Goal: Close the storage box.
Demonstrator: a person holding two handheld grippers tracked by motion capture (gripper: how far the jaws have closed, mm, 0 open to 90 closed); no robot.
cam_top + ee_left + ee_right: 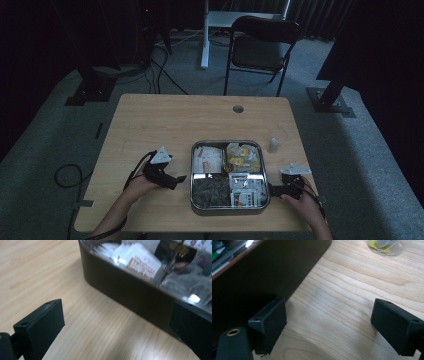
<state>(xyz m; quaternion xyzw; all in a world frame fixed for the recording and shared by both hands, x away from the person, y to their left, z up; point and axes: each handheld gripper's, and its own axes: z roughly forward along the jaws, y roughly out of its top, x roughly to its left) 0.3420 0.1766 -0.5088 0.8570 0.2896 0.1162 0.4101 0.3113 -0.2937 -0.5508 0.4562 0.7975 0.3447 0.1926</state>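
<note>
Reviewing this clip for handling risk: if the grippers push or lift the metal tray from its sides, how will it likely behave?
The metal tray looks rigid, so it probably slides as one piece on the smooth wooden table. Its four compartments are full of loose packets, so tilting may spill them. The glossy wall may slip between the jaws.

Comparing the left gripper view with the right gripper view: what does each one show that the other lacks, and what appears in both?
Left gripper view: the white sachets and dark packets inside the tray, seen over its rim.

Right gripper view: a small clear cup with something yellow inside, standing on the table beyond the tray's corner.

Both: the metal tray's dark side wall, the wooden table, and open black jaws close beside the tray, none gripping it.
</note>
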